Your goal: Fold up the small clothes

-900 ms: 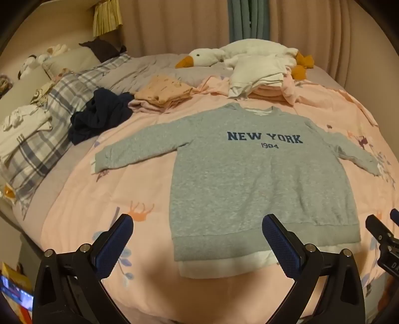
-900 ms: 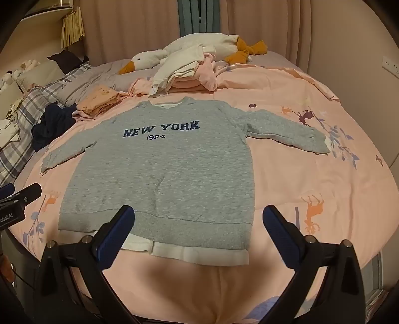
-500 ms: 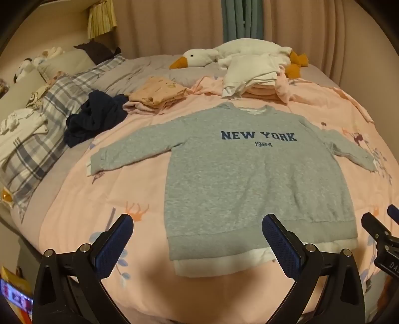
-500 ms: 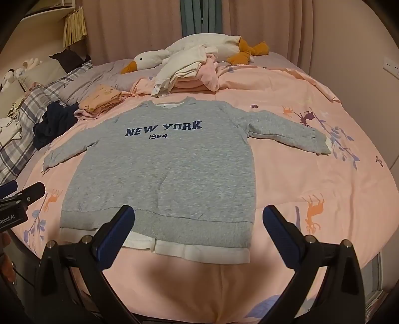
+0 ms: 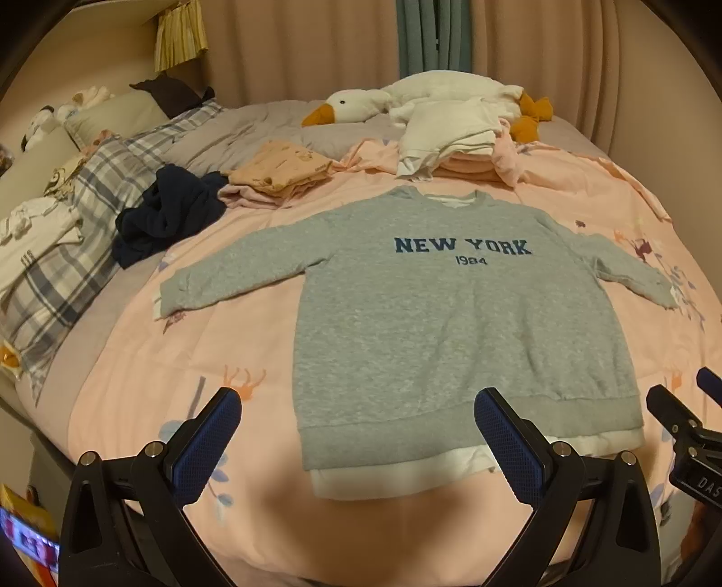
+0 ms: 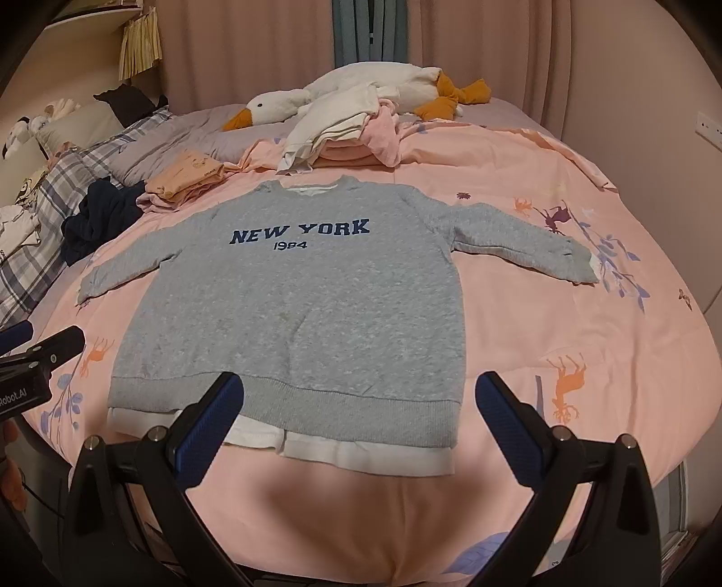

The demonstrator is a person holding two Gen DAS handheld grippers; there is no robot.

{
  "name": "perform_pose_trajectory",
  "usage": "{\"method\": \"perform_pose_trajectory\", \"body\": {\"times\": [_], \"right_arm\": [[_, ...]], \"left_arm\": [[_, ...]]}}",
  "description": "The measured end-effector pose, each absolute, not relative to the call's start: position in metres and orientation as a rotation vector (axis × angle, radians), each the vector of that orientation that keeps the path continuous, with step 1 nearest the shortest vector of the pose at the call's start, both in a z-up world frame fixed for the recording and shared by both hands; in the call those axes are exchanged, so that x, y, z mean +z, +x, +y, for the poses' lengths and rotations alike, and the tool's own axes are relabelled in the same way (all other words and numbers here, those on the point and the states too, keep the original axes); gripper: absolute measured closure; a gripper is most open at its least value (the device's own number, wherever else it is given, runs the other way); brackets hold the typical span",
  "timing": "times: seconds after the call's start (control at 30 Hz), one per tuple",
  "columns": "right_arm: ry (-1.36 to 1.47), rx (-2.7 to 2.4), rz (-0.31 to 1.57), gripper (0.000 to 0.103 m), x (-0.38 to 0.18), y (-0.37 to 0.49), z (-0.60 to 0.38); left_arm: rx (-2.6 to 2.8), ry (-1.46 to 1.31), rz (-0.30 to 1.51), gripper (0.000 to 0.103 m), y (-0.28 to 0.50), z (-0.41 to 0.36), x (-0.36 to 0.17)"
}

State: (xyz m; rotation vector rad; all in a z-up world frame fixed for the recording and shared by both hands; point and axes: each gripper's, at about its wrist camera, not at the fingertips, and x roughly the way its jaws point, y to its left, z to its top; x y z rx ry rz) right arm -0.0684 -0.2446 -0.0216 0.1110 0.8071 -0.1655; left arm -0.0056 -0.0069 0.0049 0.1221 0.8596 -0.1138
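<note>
A: Left gripper (image 5: pixel 356 435) state?
B: Jaws spread wide, nothing between the blue pads (image 5: pixel 205 447). Pitched downward, hovering, touching nothing.
A: Right gripper (image 6: pixel 361 433)?
B: Same: fully spread, empty, tilted down. Its tip shows at the right edge of the left wrist view; the left one's tip shows at the left edge of the right wrist view.

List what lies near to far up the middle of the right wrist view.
Gray sweatshirt → stack of folded white and pink clothes → goose plush → curtain.
</note>
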Motion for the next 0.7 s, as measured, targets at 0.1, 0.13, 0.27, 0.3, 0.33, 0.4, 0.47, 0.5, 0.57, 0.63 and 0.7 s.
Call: {"method": "perform_pose_trajectory", "body": {"times": [0.1,0.13,0.27,0.3,0.33,0.4,0.47,0.5,0.57,0.63,0.7], "right_arm": [[0.111,-0.165,0.806,0.0,-0.0221,-0.069,-0.2442],[0.111,-0.164,0.806,0.0,-0.0218,-0.0688,-0.2444],[0.108,-0.166,0.807,0.0,-0.0219,-0.0689,-0.2441],[0.108,-0.166,0.806,0.0,-0.0219,-0.069,-0.244],[0.108,-0.167,0.807,0.0,-0.0215,-0.0689,-0.2443],[0.109,-0.165,0.806,0.0,-0.0217,-0.0691,-0.2445],[0.109,-0.165,0.807,0.0,-0.0221,-0.069,-0.2439],[0.109,-0.165,0.807,0.0,-0.0222,-0.0692,-0.2439],[0.109,-0.165,0.806,0.0,-0.0221,-0.0693,-0.2439],[0.107,-0.164,0.805,0.0,-0.022,-0.0692,-0.2435],[0.102,-0.166,0.803,0.0,-0.0221,-0.0693,-0.2427]], "left_arm": [[-0.112,0.123,0.857,0.001,-0.0059,-0.0071,0.0044],[-0.113,0.122,0.858,0.001,-0.0057,-0.0069,0.0046],[-0.117,0.123,0.864,0.001,-0.005,-0.0066,0.0042],[-0.117,0.123,0.866,0.001,-0.0046,-0.0064,0.004],[-0.118,0.123,0.868,0.001,-0.0043,-0.0062,0.0039],[-0.118,0.123,0.868,0.001,-0.0042,-0.0062,0.0043],[-0.119,0.126,0.866,0.001,-0.0043,-0.0062,0.0044],[-0.119,0.125,0.866,0.001,-0.0044,-0.006,0.0043],[-0.121,0.126,0.863,0.001,-0.0041,-0.0061,0.0045],[-0.122,0.128,0.86,0.001,-0.0046,-0.0062,0.0044],[-0.125,0.131,0.863,0.001,-0.0046,-0.0068,0.0036]]}}
